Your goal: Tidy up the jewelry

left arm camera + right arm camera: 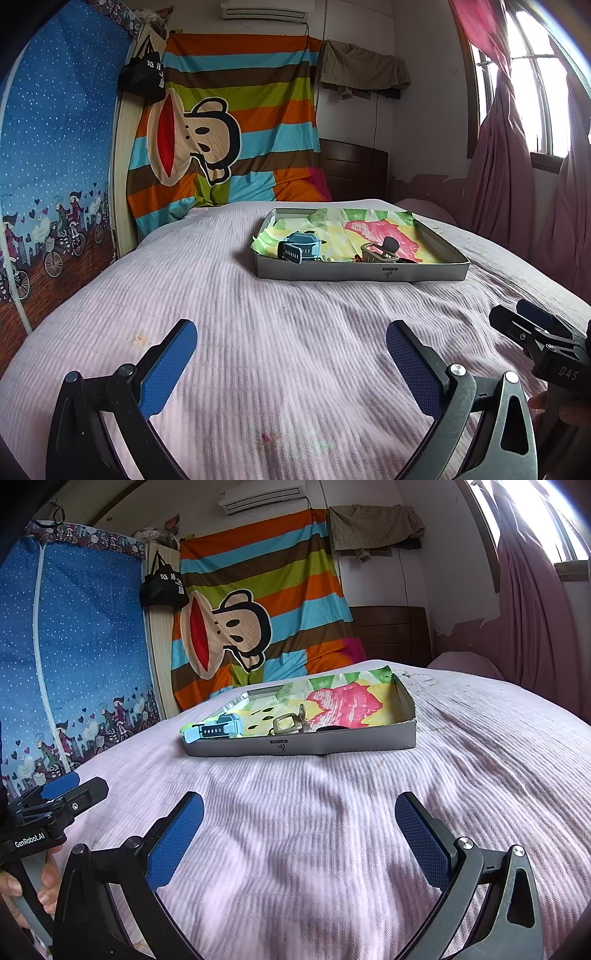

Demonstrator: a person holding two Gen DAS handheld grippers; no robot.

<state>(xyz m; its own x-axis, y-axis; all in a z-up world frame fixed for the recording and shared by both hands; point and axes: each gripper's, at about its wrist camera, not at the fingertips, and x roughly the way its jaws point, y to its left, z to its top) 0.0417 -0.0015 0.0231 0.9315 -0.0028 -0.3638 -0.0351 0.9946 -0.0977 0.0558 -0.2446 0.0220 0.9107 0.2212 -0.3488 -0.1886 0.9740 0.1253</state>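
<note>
A shallow grey box (332, 274) lined with a colourful cloth lies on the bed, also in the right wrist view (332, 746). Inside it are a blue watch (300, 249) (218, 728), a beige hair clip (376, 253) (286, 723) and small dark pieces near the front wall. My left gripper (291, 343) is open and empty, low over the bedspread short of the box. My right gripper (299, 814) is open and empty, beside the left one. Each gripper shows at the edge of the other's view (532, 325) (62, 794).
A pale pink ribbed bedspread (240, 302) covers the bed. A striped monkey cloth (229, 122) hangs behind it, a blue fabric wardrobe (51, 166) stands left, pink curtains (517, 166) and a window are right.
</note>
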